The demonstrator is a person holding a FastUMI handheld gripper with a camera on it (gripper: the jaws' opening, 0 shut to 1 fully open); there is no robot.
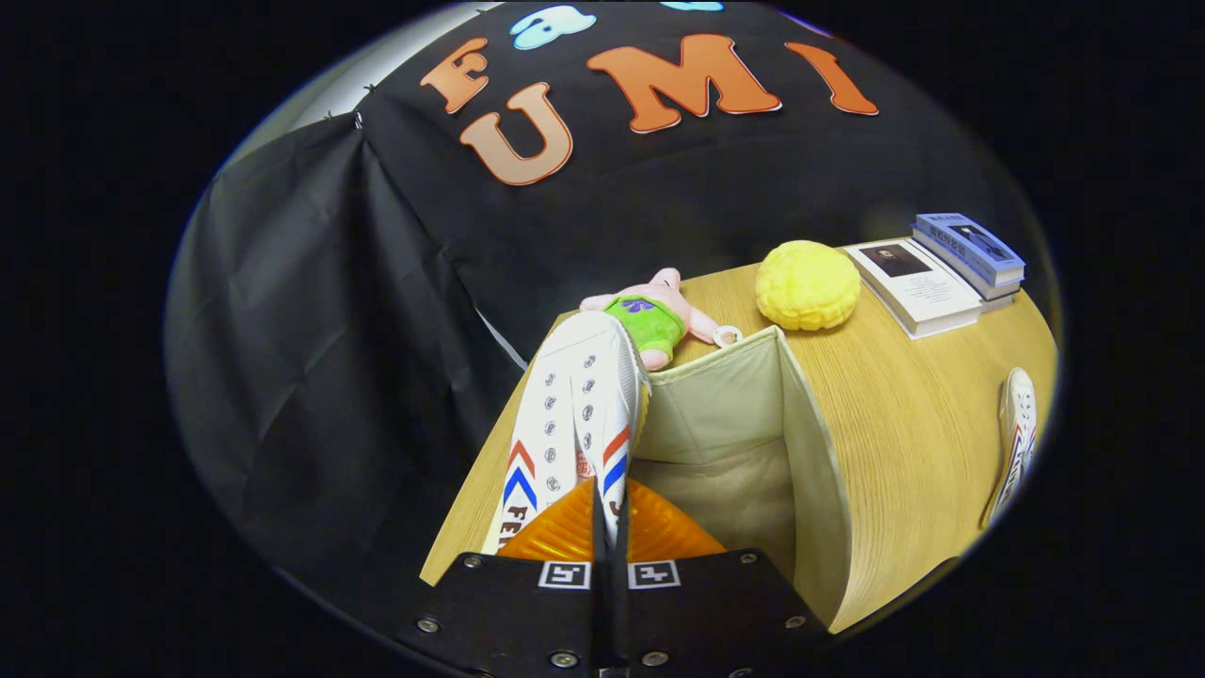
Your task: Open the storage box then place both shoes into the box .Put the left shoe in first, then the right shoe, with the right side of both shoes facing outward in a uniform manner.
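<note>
My gripper point(609, 527) is shut on a white shoe point(574, 414) with red and blue chevrons on its sides. Both fingers pinch it near the heel opening. The shoe points away from me and hangs over the left wall of the open beige storage box point(819, 443). The box's cloth-lined inside is bare as far as I can see. A second white shoe point(1015, 443) of the same kind lies on the wooden table point(923, 395), to the right of the box.
A pink plush toy point(659, 315) in a green top lies just beyond the box. A yellow knobbly ball point(808, 284) sits behind it, and stacked books point(941, 268) rest at the table's far right. Black cloth hangs left of the table edge.
</note>
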